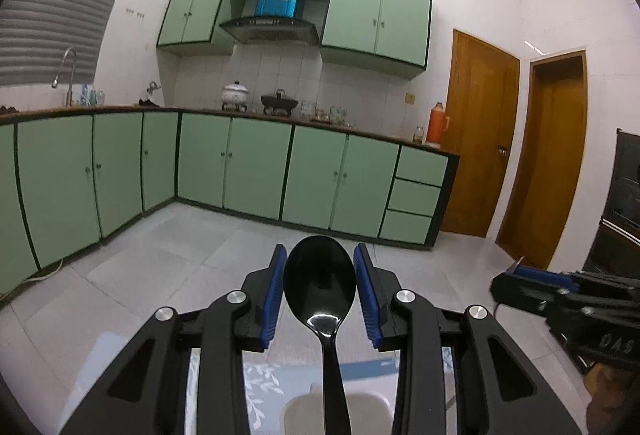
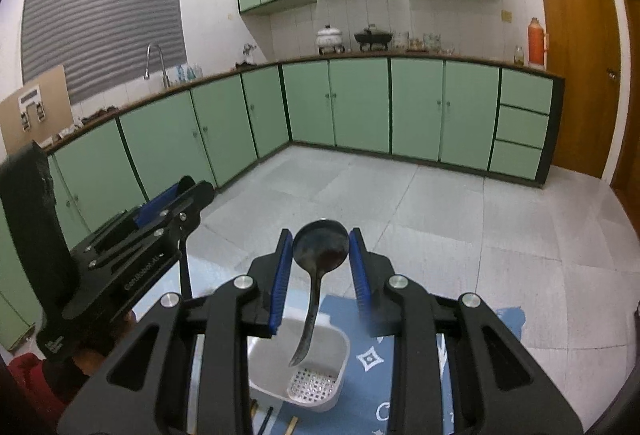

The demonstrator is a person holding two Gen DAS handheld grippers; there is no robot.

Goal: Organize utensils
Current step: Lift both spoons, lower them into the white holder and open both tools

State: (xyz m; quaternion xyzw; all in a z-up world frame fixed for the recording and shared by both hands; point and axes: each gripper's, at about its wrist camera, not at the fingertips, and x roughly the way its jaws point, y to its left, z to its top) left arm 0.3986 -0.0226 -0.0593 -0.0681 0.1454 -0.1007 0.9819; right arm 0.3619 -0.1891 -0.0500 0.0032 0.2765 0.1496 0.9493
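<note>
My left gripper (image 1: 320, 285) is shut on a glossy black plastic spoon (image 1: 320, 283), bowl up between the blue pads, handle hanging down toward a white holder (image 1: 294, 411). My right gripper (image 2: 320, 267) is shut on a dark metal spoon (image 2: 319, 247), bowl up, its handle hanging over a white utensil holder (image 2: 316, 367) with a perforated bottom. The holder stands on a blue patterned mat (image 2: 400, 375). The left gripper also shows in the right wrist view (image 2: 168, 203), and the right gripper shows in the left wrist view (image 1: 560, 291).
Chopstick-like sticks (image 2: 276, 421) lie on the mat by the holder's near side. Green kitchen cabinets (image 1: 248, 163) line the far walls, with pots and an orange thermos (image 1: 437, 125) on the counter. Wooden doors (image 1: 480, 139) stand at the right. A grey tiled floor (image 2: 440, 203) lies beyond.
</note>
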